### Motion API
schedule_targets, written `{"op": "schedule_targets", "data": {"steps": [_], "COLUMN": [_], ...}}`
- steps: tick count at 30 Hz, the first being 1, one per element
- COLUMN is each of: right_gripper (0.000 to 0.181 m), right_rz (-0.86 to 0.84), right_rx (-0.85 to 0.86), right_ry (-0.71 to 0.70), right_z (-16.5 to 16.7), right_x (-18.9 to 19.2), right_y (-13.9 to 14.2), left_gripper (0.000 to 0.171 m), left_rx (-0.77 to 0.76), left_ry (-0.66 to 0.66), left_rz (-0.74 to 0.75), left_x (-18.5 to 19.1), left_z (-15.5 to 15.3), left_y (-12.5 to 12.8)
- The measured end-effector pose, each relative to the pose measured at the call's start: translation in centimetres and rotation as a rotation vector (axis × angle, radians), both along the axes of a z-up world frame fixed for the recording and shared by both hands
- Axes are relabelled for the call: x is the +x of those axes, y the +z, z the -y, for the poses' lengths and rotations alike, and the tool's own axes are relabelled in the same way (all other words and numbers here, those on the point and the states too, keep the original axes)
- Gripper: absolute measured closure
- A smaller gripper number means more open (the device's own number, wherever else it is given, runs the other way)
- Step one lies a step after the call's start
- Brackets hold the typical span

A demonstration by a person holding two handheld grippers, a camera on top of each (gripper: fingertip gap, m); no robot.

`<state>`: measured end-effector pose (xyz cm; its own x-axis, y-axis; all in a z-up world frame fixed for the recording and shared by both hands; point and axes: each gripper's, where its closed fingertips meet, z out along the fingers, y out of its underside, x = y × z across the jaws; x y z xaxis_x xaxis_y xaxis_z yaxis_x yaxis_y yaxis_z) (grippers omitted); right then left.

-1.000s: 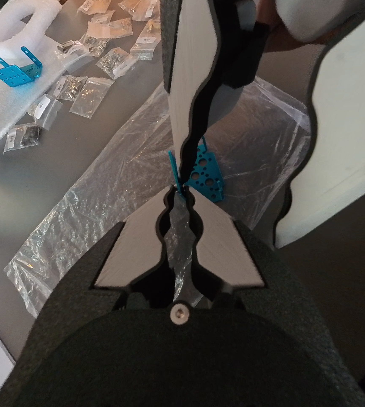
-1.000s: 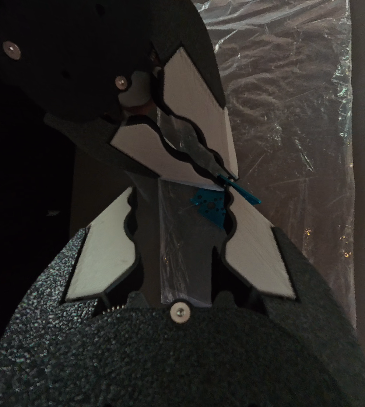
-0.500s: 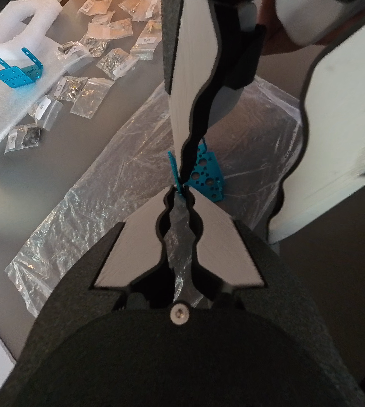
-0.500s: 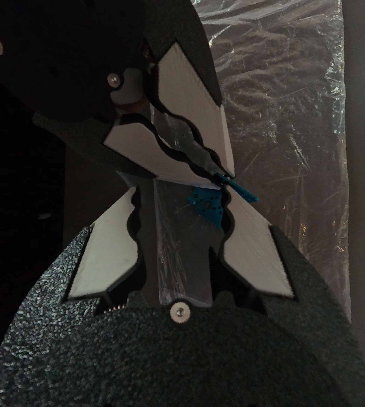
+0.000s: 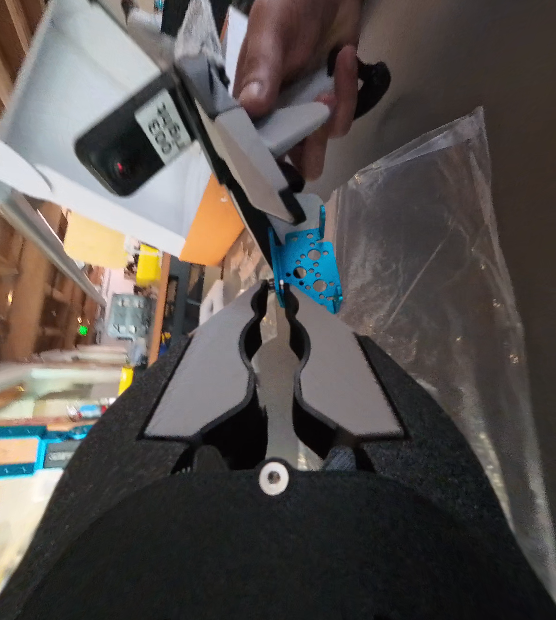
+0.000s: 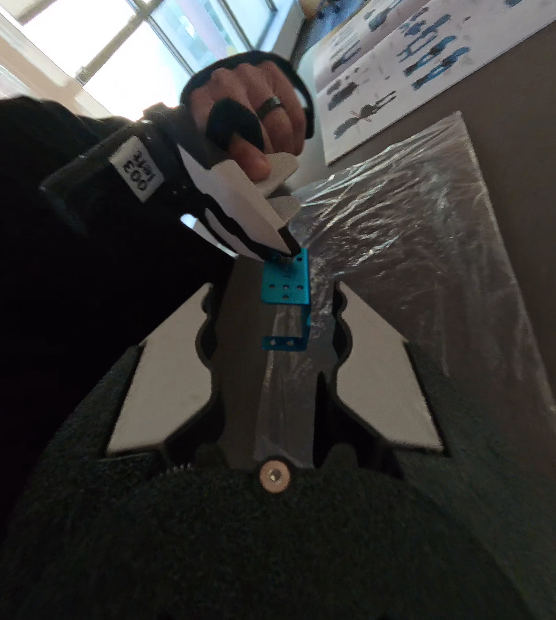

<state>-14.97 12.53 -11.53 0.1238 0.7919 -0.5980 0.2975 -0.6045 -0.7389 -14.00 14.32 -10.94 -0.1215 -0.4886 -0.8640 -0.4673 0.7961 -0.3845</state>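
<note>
A blue perforated U-shaped bracket (image 5: 310, 268) is held off the table. My left gripper (image 5: 274, 285) is shut on one of its side flanges, where a small fastener sits at the tips. In the right wrist view the left gripper (image 6: 286, 251) comes in from the upper left and pinches the top of the bracket (image 6: 285, 288). My right gripper (image 6: 273, 288) is open, with a finger on each side of the bracket and apart from it. In the left wrist view the right gripper's finger (image 5: 269, 188) reaches down to the bracket's top edge.
A clear plastic bag (image 6: 404, 251) lies flat on the grey-brown table (image 6: 521, 167), also in the left wrist view (image 5: 420, 302). A printed sheet (image 6: 387, 67) lies behind it. More blue parts (image 5: 8, 449) sit far left. Hands (image 5: 286, 67) (image 6: 253, 110) hold both grippers. My two grippers' fingertips are within a few centimetres of each other.
Both views have swung from looking down at the bag to a low, tilted angle. The bracket has turned with the left gripper. The right gripper has drawn back, and its finger is off the bracket.
</note>
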Motion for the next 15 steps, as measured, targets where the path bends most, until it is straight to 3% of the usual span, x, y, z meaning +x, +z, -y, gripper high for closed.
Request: {"op": "schedule_targets", "data": {"steps": [4, 7, 9, 12, 15], "right_gripper": [0.149, 0.155, 0.156, 0.156, 0.156], "right_rz": [-0.049, -0.109, -0.148, -0.188, -0.252], "right_rx": [-0.034, -0.071, -0.075, -0.045, 0.007], "right_ry": [-0.008, -0.062, -0.105, -0.168, -0.201], "right_z": [-0.4, -1.5, -2.5, -3.7, -4.1], "right_x": [0.1, 0.4, 0.6, 1.4, 1.5], "right_y": [0.2, 0.5, 0.9, 1.5, 2.7], "left_gripper": [0.162, 0.162, 0.162, 0.146, 0.131], "left_rx": [0.064, -0.003, -0.147, -0.42, -0.844], "left_ry": [-0.125, -0.114, -0.073, -0.009, -0.007], "left_rz": [-0.025, -0.005, 0.035, 0.082, 0.134], "left_x": [0.2, 0.3, 0.3, -0.3, -0.7], "left_z": [0.0, -0.9, -1.5, -2.8, -2.9], "left_y": [0.1, 0.3, 0.3, 0.3, 0.5]}}
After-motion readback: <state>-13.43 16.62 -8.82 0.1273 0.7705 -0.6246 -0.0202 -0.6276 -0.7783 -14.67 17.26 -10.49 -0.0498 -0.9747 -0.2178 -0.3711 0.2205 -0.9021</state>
